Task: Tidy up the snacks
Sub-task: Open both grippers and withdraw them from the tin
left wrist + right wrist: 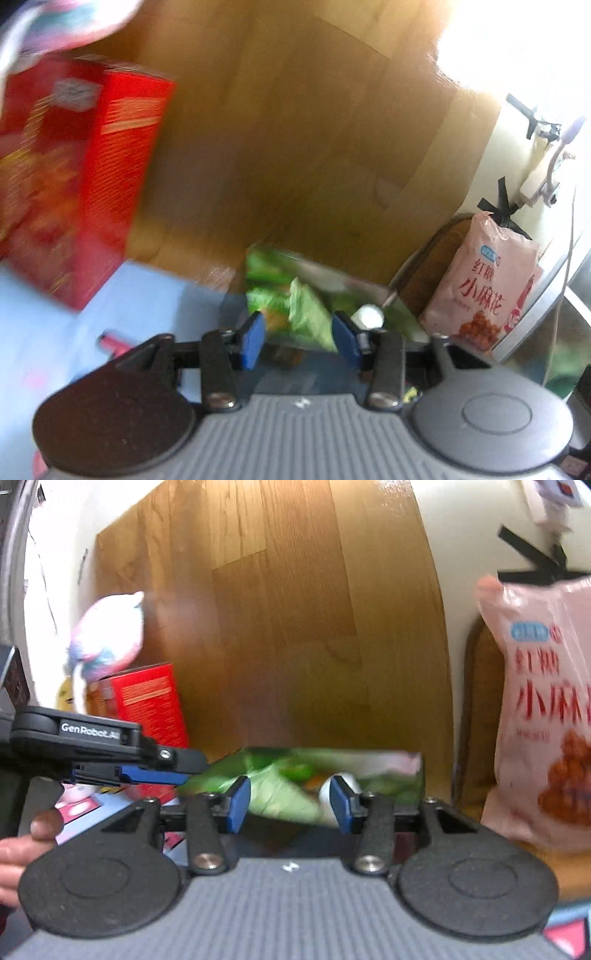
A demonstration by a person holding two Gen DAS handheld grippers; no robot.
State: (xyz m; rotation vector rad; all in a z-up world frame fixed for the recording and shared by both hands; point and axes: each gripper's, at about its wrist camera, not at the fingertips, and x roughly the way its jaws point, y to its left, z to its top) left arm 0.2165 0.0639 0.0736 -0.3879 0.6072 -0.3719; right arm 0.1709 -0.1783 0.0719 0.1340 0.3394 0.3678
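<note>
Both the left tool (299,341) and right tool (288,805) stand open, gripping nothing, the crinkly green snack packet (295,775) lying on the desk by the wooden panel, apparently just set down.

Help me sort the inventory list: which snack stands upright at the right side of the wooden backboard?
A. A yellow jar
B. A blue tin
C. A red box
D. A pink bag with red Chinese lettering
D: the pink bag with red Chinese lettering stands upright on the right, while the red box stands on the left.
</note>
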